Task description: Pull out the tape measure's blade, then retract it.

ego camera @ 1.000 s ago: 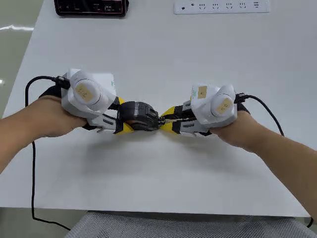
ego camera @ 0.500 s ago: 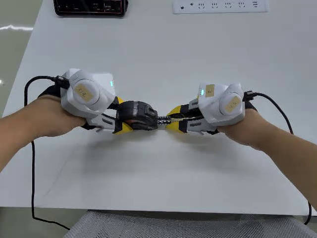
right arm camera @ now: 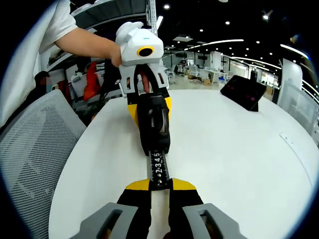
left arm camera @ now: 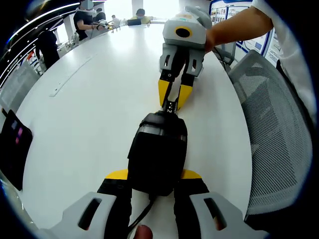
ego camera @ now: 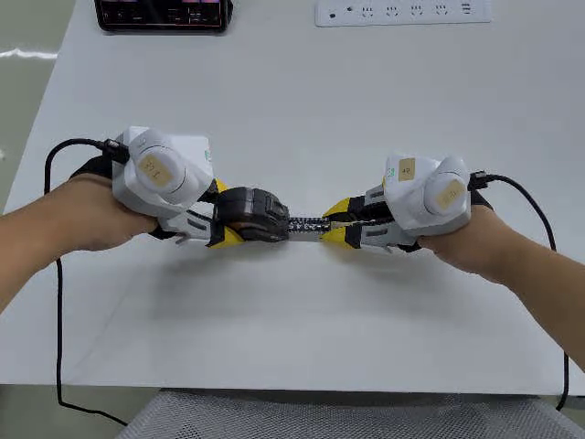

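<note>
Now the left tongs [ego camera: 226, 213] are closed around the tape measure [ego camera: 256, 213], which rests on the worktop [ego camera: 292, 110]. The right tongs [ego camera: 335, 222], at three o'clock from it, pinch the end of the blade [ego camera: 306, 223]. Only a short piece is out, so more pulling and all the retracting seem left.

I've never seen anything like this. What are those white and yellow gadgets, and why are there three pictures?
There is no robot here: a person holds a two-fingered grasping tool, a gripper, in each hand. The wide picture comes from a camera on the person's head. Each round one comes from a camera riding on a gripper. The left gripper clamps a black tape measure. The right gripper pinches its blade, which is drawn out a short way. At the far edge of the white table lie a power strip and a dark device.
</note>
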Tool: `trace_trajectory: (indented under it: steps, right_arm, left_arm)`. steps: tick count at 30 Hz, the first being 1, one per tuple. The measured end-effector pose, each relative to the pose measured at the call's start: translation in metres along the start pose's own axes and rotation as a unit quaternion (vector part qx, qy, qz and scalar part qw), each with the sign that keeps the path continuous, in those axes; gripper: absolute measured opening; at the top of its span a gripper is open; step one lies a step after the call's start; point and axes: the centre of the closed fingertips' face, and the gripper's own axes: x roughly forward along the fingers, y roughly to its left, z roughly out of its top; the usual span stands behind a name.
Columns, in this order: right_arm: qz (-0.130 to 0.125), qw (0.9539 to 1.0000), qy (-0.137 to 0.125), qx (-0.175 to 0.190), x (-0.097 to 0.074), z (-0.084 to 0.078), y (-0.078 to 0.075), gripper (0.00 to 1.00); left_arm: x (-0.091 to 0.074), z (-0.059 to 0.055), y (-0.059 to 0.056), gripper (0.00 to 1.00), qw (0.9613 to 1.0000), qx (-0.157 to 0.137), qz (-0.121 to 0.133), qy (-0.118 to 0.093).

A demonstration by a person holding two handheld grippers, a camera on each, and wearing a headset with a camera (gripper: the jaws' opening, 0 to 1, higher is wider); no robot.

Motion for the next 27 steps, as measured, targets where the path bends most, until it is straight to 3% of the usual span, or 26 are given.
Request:
trace_trajectory:
  steps: [27]
  right_arm:
    - [-0.010,0.9997,0.022,-0.004,-0.026,-0.017,0.000,0.09]
  left_arm:
    - [0.000,0.000,-0.003,0.27,1.0000,0.006,0.002,0.004]
